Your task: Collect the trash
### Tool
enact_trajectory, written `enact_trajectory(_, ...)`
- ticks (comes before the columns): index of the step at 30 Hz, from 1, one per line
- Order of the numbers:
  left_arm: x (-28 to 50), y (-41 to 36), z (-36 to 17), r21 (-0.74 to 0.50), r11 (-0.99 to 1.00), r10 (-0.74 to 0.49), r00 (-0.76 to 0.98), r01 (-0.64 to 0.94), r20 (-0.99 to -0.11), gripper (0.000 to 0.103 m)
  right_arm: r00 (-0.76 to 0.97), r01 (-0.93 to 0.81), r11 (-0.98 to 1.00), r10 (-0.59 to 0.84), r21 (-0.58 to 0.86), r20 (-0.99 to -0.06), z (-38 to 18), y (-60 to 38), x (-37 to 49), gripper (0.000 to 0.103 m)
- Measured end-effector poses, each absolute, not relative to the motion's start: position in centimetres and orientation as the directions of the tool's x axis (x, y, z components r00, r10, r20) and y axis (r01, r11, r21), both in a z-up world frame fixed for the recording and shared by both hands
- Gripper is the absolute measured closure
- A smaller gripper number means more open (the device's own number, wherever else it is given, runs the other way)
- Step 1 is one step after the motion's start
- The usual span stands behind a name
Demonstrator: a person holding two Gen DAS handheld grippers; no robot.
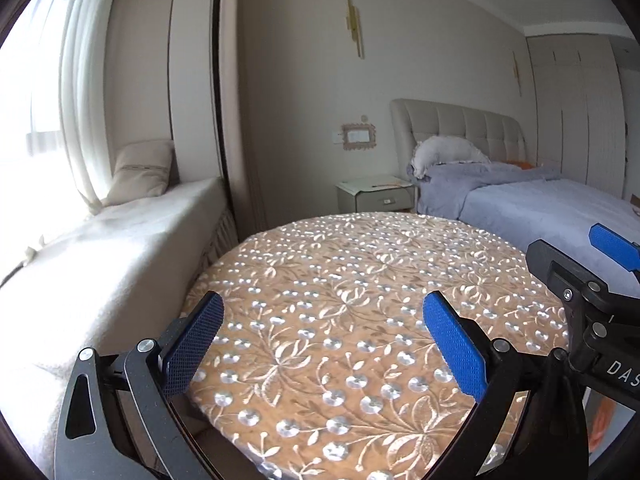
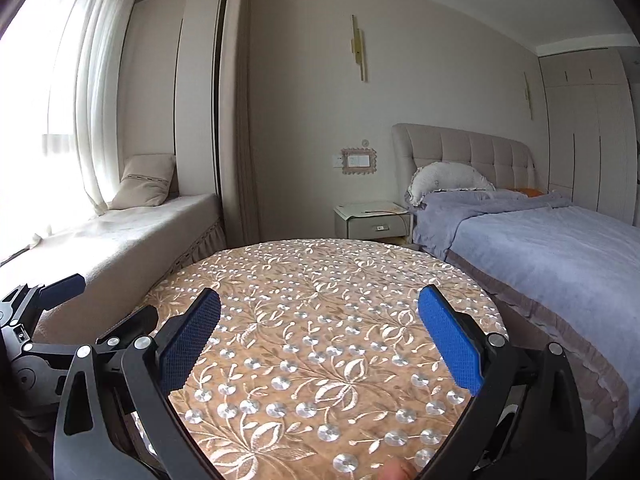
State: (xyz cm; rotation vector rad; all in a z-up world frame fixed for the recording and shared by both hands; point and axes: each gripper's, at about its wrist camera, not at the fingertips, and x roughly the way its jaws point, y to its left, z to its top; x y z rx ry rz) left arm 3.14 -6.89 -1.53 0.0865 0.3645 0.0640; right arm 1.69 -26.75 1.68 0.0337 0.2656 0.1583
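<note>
Hovering over round table (image 1: 360, 280): left gripper (image 1: 320, 344) and right gripper (image 2: 318, 340) side by side, both spread wide, gripping nothing. Ahead: bare patterned cloth out to far table edge. Window seat (image 2: 120, 240) left of table, bed (image 2: 540, 248) close on right, nightstand (image 2: 374, 220) beyond. Trash nowhere in view.

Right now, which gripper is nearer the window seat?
Left. The left gripper hangs over the round table's edge beside the window seat. The right gripper sits on the left one's far side, toward the bed. Both are open and empty.
</note>
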Motion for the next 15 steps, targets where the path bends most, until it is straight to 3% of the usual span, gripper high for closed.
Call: enact_trajectory(15, 2.1, -4.1, -1.1, 0.087, 0.993, 0.107, 0.933, -0.081, -0.345, 0.005, 0.954, -0.174, 0.984, 0.174, 0.025, -0.244, 2.5, -24.2, 1.3, 0.005)
